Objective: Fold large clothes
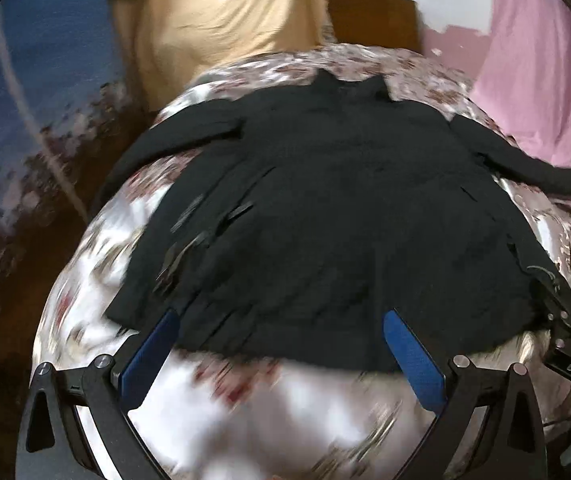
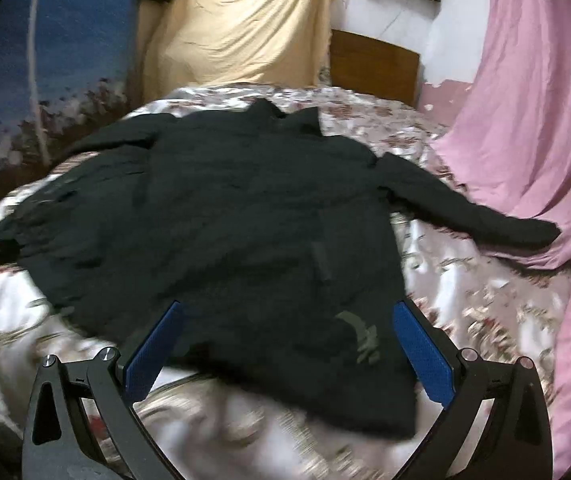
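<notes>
Jacket [image 1: 325, 208] flat on bedspread [image 1: 245, 408] — unfolded

Floral bedspread [image 2: 465, 280], pink sheet [image 2: 525, 140], yellow cloth [image 2: 245, 28], wooden headboard [image 2: 373, 66].

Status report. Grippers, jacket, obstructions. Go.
Left gripper open, right gripper open, both empty at the hem. Black long-sleeved jacket flat on floral satin bedspread, sleeves out. Nothing obstructing.

A floral bedspread [image 2: 465, 280] covers the bed, with a black jacket [image 2: 225, 220] spread flat on it.
</notes>
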A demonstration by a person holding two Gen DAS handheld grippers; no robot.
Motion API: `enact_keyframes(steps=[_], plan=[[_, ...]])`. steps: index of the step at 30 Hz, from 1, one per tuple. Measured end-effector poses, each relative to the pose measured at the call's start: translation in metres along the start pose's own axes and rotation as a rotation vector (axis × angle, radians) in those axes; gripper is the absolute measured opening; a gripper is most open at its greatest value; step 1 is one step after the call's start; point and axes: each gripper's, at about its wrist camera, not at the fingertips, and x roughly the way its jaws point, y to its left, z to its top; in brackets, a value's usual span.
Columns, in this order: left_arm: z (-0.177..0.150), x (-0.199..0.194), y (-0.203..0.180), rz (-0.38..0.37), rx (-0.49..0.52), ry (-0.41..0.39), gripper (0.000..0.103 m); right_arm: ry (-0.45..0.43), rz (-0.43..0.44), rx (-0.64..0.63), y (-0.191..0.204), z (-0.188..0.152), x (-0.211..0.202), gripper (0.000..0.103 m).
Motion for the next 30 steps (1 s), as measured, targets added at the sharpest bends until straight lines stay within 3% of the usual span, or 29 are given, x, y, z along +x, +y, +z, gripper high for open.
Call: enact_keyframes(steps=[4, 8, 14, 19, 23, 26, 28, 30], plan=[[0.033, 0.017, -0.043, 0.021, 0.124, -0.002, 0.103, 0.004, -0.009, 0.048, -0.024, 0.009, 0.022, 0.102], [0.065, 0.034, -0.081, -0.005, 0.203, -0.009, 0.103, -0.083, 0.088, 0.11, -0.068, 0.03, 0.032, 0.102], [0.116, 0.057, -0.131, -0.032, 0.242, -0.061, 0.103, -0.139, 0.177, 0.243, -0.168, 0.088, 0.05, 0.102], [0.157, 0.09, -0.176, -0.073, 0.278, -0.099, 0.103, -0.069, 0.113, 0.491, -0.264, 0.124, 0.116, 0.102], [0.192, 0.128, -0.205, -0.133, 0.257, -0.078, 0.103, -0.07, -0.014, 0.795, -0.327, 0.1, 0.159, 0.102], [0.222, 0.161, -0.22, -0.185, 0.185, -0.073, 0.103, -0.104, 0.051, 1.003, -0.351, 0.06, 0.176, 0.102], [0.237, 0.184, -0.227, -0.184, 0.146, -0.083, 0.103, -0.102, 0.039, 0.994, -0.362, 0.052, 0.184, 0.102], [0.247, 0.207, -0.237, -0.171, 0.121, -0.07, 0.103, -0.113, -0.041, 0.931, -0.367, 0.047, 0.186, 0.102]])
